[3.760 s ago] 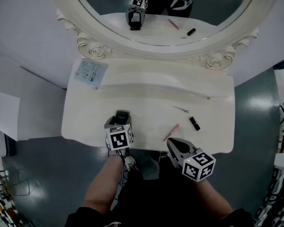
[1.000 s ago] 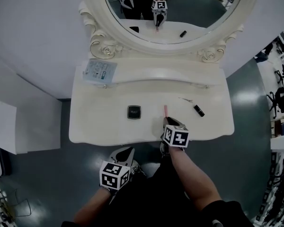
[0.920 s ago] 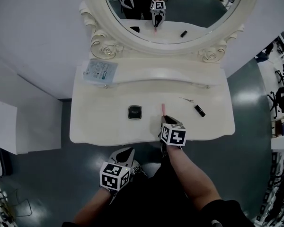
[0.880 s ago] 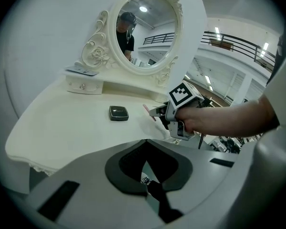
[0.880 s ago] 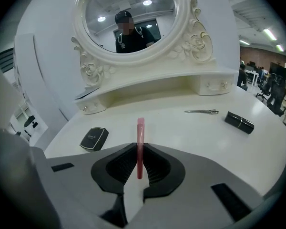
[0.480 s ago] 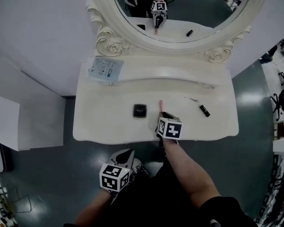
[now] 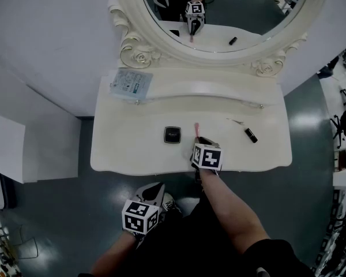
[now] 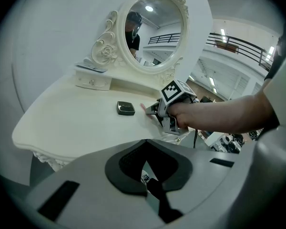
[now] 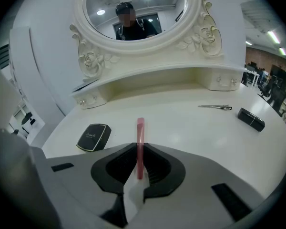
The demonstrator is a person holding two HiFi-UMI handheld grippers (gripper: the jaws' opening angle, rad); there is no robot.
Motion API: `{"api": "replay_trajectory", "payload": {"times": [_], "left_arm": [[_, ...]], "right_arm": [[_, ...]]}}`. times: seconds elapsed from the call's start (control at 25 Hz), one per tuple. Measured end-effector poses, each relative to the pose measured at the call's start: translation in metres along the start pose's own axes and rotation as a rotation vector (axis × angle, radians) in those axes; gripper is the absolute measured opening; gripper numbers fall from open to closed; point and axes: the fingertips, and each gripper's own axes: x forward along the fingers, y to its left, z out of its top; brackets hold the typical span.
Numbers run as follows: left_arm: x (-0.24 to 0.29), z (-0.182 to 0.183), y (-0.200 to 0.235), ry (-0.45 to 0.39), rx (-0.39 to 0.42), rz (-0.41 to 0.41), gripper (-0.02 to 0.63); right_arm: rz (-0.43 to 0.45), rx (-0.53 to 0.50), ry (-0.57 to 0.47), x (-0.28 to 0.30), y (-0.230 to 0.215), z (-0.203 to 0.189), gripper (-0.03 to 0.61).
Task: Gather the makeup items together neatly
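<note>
Clamping pink stick [image 7: 196, 129], right gripper [image 7: 200, 142] near table [image 7: 132, 154] edge

Dim, even overhead light; sharp centres, fisheye-bent edges with dark vignetted corners.

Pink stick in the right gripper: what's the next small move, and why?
Probably lay the slim pink stick on the white dressing table right of the black square compact, then open the jaws. The right gripper is clamped on the stick, and the compact lies close on its left.
</note>
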Motion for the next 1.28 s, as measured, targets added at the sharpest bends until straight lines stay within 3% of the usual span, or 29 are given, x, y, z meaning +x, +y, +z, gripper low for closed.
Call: {"api": "replay_trajectory", "payload": {"times": [0.2, 0.32, 0.64, 0.88, 1.08, 1.28], "left_arm": [[-0.003, -0.001, -0.003, -0.003, 0.002, -0.002, 0.008], [-0.007, -0.002, -0.004, -0.008, 0.004, -0.002, 0.008], [-0.014, 0.005, -0.013, -0.036, 0.026, -0.038, 0.008], [-0.003, 0.014, -0.042, -0.029, 0.068, -0.106, 0.008], [0.018, 0.033, -0.070, -0.042, 0.095, -0.142, 0.008], [0.041, 0.052, -0.085, -0.047, 0.108, -0.138, 0.008]], "right_arm": [[0.000, 0.001, 0.000, 0.000, 0.001, 0.000, 0.066], [0.007, 0.013, -0.018, -0.002, 0.001, 0.003, 0.116], [0.052, 0.018, -0.156, -0.053, -0.010, 0.019, 0.121], [0.011, 0.051, -0.258, -0.110, -0.087, 0.018, 0.122], [-0.070, 0.021, -0.234, -0.132, -0.160, 0.013, 0.123], [-0.091, -0.043, -0.179, -0.124, -0.213, 0.020, 0.135]]}}
